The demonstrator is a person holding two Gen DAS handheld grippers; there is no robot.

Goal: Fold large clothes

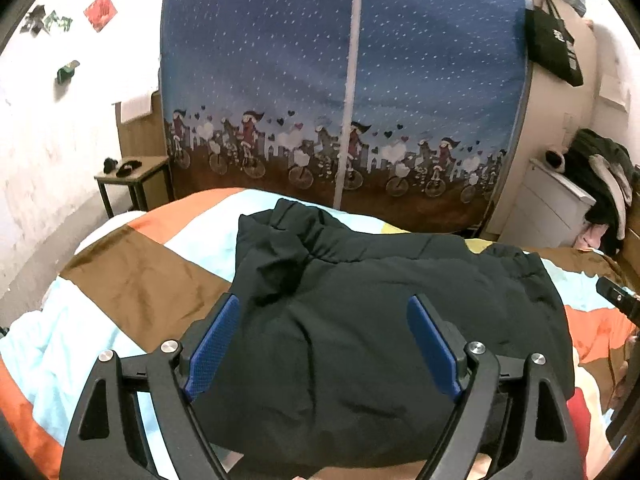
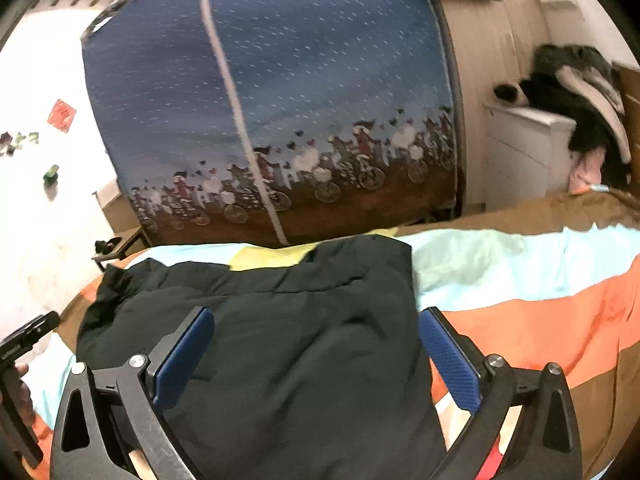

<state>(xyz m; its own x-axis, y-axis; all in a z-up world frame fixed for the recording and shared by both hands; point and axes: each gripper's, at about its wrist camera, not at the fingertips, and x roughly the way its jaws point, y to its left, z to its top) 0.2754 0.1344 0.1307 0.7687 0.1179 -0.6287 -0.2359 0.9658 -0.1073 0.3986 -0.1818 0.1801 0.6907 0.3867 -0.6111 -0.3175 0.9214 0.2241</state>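
A large black garment (image 1: 360, 320) lies bunched and partly folded on a bed with an orange, brown and light-blue quilt (image 1: 132, 280). My left gripper (image 1: 322, 300) is open above the garment's near left part, blue pads wide apart, holding nothing. In the right wrist view the same garment (image 2: 288, 340) fills the middle. My right gripper (image 2: 316, 316) is open over the garment's right edge, its right pad above the orange quilt (image 2: 540, 320). The right gripper's body shows at the right edge of the left wrist view (image 1: 620, 300), and the left gripper's body at the left edge of the right wrist view (image 2: 24, 344).
A blue fabric wardrobe (image 1: 344, 92) with a bicycle print stands behind the bed. A small dark side table (image 1: 132, 176) stands at the left by the white wall. A white cabinet (image 1: 552, 200) with piled clothes (image 1: 604, 184) stands at the right. A black bag (image 1: 556, 40) hangs above.
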